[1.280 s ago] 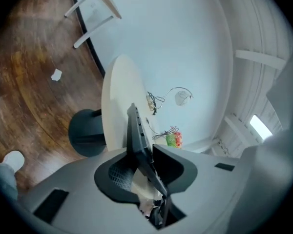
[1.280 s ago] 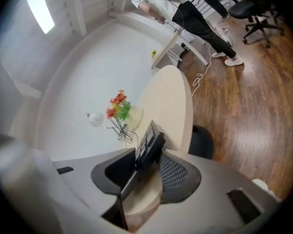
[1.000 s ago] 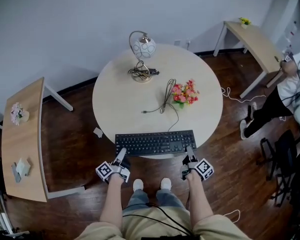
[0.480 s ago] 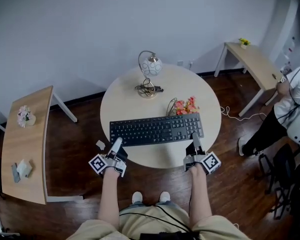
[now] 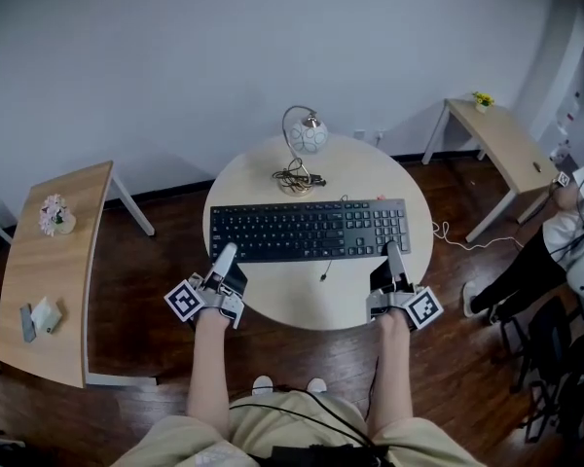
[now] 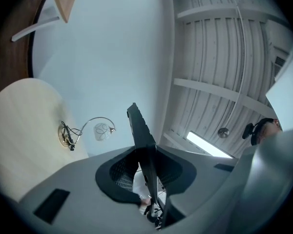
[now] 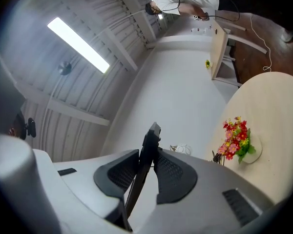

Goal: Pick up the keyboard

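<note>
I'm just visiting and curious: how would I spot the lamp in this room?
Start at the round pale table in the middle. At its far edge, beyond the black keyboard, stands the lamp: nothing else there has an arched metal neck, a white globe shade and a cord coiled on its base.

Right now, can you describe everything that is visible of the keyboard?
The keyboard is black, full-size with a number pad, and looks like plastic. It is held in the air above the round table, keys up, roughly level. The left gripper is shut on its near left corner and the right gripper on its near right corner. Its thin cable hangs loose below it.
</note>
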